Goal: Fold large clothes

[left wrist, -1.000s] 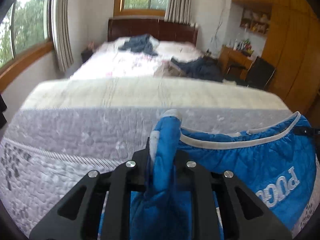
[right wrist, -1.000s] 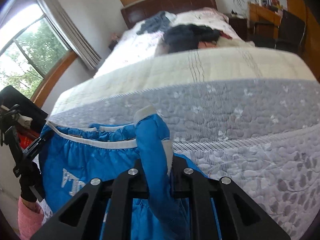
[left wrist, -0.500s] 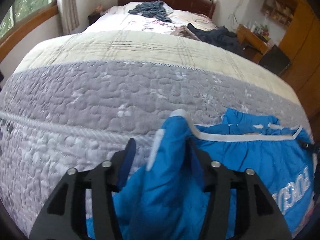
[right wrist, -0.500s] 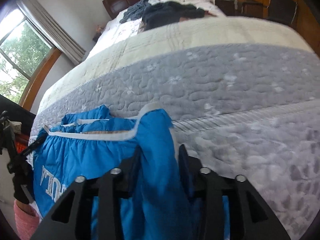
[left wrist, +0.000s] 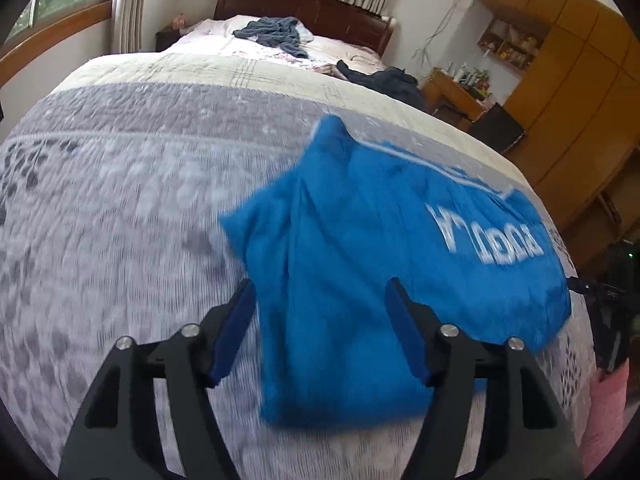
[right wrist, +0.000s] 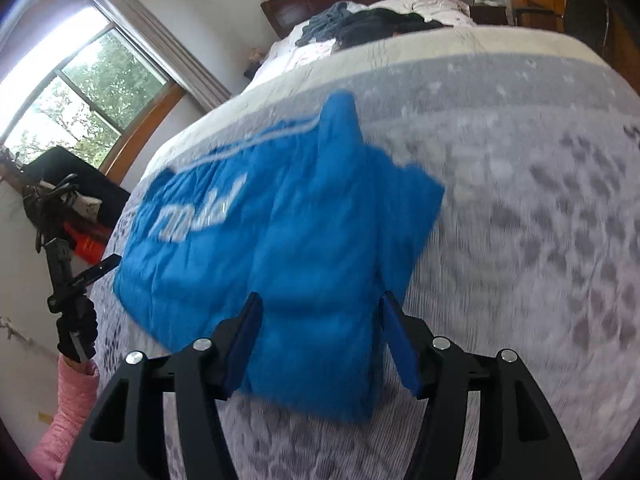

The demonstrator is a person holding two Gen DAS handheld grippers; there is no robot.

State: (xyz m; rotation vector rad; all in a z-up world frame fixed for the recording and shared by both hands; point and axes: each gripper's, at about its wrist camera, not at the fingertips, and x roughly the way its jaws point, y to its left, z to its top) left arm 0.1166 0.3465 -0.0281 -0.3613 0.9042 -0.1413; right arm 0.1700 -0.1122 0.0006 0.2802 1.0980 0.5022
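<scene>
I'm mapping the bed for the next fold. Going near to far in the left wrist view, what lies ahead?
Open left tongs → blue garment on the grey quilt → cream blanket band → grey-blue clothes → dark wooden headboard.

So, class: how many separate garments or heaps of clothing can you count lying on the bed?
3. The blue jacket lies on the grey quilt nearest the grippers; a grey-blue heap sits by the headboard; a dark navy heap lies at the bed's right edge. More may be hidden within the heaps.
</scene>
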